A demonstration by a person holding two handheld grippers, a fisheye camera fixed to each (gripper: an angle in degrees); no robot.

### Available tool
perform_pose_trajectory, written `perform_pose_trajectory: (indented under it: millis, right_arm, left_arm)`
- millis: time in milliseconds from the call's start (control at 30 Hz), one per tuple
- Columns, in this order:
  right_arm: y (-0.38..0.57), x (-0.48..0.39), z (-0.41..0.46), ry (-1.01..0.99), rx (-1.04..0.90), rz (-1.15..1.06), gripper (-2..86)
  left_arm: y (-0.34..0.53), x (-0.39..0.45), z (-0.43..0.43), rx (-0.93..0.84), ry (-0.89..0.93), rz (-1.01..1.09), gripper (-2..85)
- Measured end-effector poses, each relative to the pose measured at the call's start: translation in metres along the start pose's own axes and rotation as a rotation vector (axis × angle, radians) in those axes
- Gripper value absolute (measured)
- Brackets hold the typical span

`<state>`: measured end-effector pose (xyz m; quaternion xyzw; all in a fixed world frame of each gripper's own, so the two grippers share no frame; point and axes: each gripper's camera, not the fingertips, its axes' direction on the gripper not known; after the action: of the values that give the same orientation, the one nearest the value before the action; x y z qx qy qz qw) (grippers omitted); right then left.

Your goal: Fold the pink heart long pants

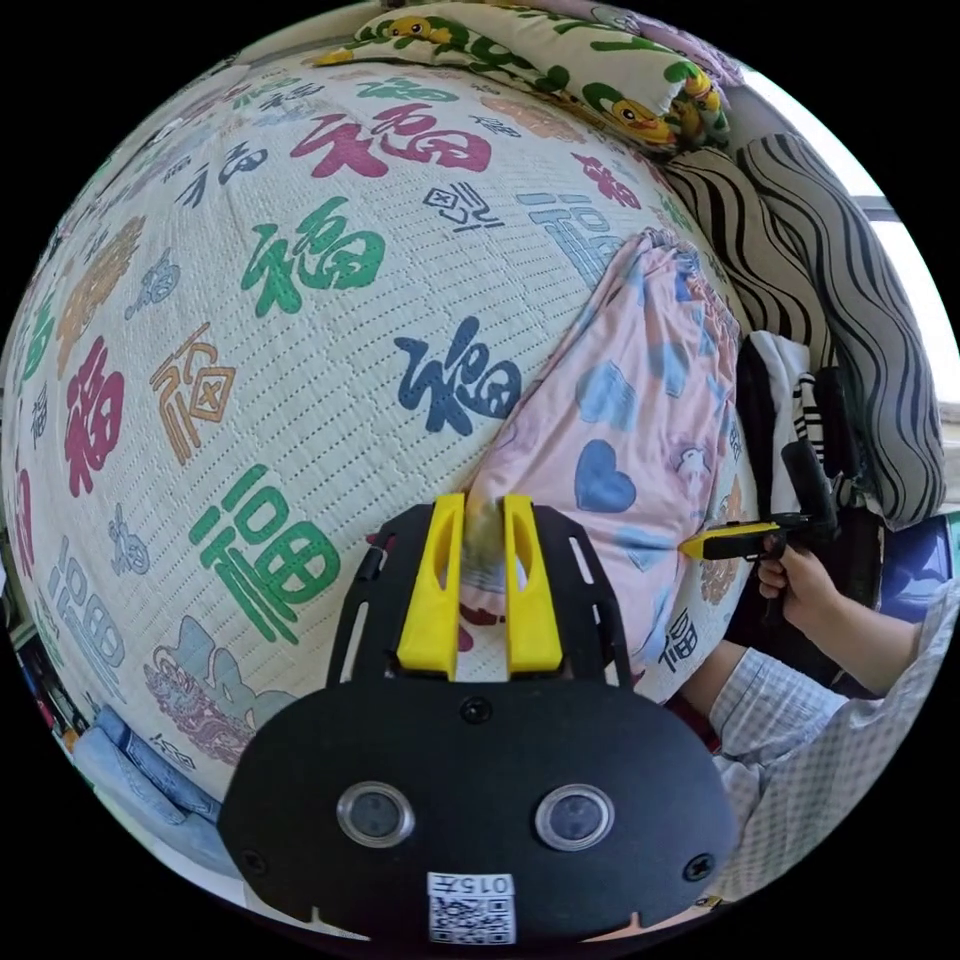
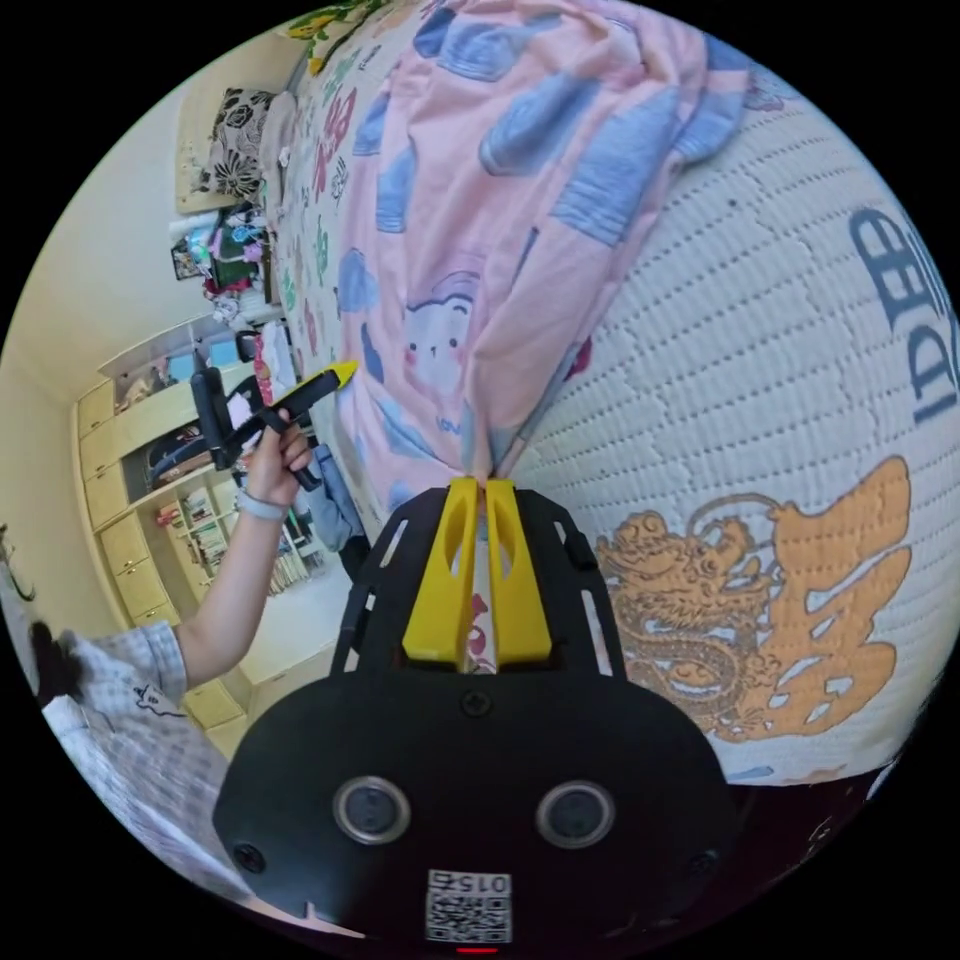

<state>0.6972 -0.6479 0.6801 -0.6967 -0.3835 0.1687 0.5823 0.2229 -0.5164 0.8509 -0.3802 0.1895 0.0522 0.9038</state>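
In the left gripper view, the pink heart pants (image 1: pixel 630 420) lie on a bed, on a white bedspread (image 1: pixel 300 330) covered with big colourful letters. The left gripper (image 1: pixel 484 520) has its two yellow jaws pinched tight on one end of the pants, and cloth sticks out between them. Off to the side, a hand (image 1: pixel 795 585) holds the right gripper (image 1: pixel 700 546), whose yellow tip touches the edge of the pants. A sleeve with small checks (image 1: pixel 800 740) shows near the hand. A pillow with yellow ducks (image 1: pixel 560 60) lies at the far end of the bed, and a cushion with dark wavy stripes (image 1: pixel 840 280) sits beside the pants.

In the right gripper view, the right gripper (image 2: pixel 478 495) is closed on a bunched bit of the pink pants, both jaws pressing the cloth. The pants spread away from it over the bedspread, next to an orange dragon picture (image 2: pixel 760 610). Farther off, a hand (image 2: pixel 275 450) holds the left gripper (image 2: pixel 345 372) at the pants' edge. Wooden shelves (image 2: pixel 170 480) stand against the wall behind.
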Motion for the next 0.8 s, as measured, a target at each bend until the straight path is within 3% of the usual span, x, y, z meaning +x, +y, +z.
perform_pose_trajectory:
  millis: [167,367,500,567,800]
  right_arm:
    - [0.014,-0.008,0.021,-0.082,0.038,-0.038,7.9]
    - [0.005,-0.015,0.097,-0.14,-0.05,-0.036,12.6]
    - [-0.011,-0.016,0.132,-0.122,-0.042,-0.026,9.6]
    - [-0.016,-0.016,0.142,-0.045,-0.031,-0.028,4.0]
    - [-0.014,-0.024,0.155,-0.014,-0.087,-0.121,0.8]
  left_arm:
    - [0.055,-0.036,-0.035,0.098,0.025,-0.115,11.0]
    - [0.127,-0.1,-0.031,0.133,0.245,-0.336,12.7]
    - [0.141,-0.134,-0.008,0.168,0.42,-0.432,11.3]
    - [0.144,-0.142,-0.002,0.157,0.421,-0.429,8.5]
    - [0.186,-0.174,-0.017,0.164,0.459,-0.362,1.9]
